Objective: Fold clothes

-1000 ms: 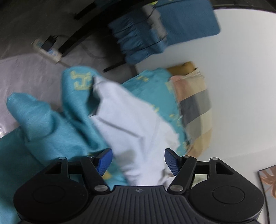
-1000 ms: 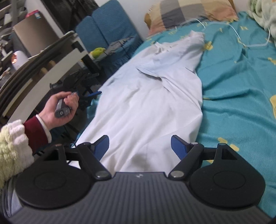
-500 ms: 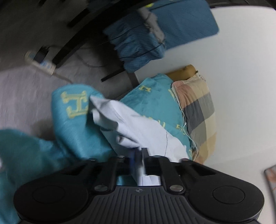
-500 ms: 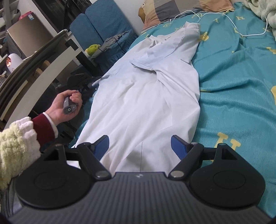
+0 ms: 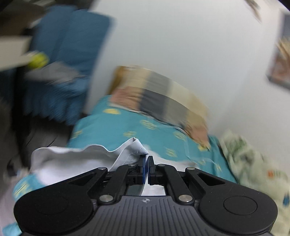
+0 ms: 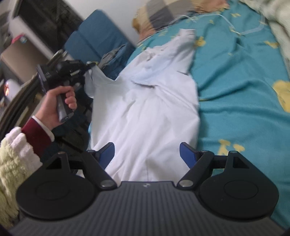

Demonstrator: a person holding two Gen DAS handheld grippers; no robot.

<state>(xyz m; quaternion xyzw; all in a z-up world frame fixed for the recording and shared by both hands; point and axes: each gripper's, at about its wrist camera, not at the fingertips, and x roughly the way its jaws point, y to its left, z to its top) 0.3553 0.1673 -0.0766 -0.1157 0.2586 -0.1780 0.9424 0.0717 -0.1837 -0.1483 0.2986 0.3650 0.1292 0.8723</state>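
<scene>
A fold of the white shirt (image 5: pixel 126 154) is pinched between the closed blue pads of the left gripper (image 5: pixel 146 164). The teal sheet (image 5: pixel 116 127) is seen beyond at 12 o'clock, the checked pillow (image 5: pixel 163 101) at 1 o'clock; background blurred.

The bed (image 6: pixel 241 101) in front of me wears a teal sheet with yellow motifs, and the pale white shirt (image 6: pixel 145 112) lies lengthwise along its left part, its near hem toward me and its far end reaching toward the head. A checked pillow (image 6: pixel 163 12) in tan, grey and cream sits at the head against the wall, a thin white cable (image 6: pixel 226 20) loops over the sheet just below it, and a pale patterned blanket (image 6: pixel 271 18) is bunched along the right edge.
</scene>
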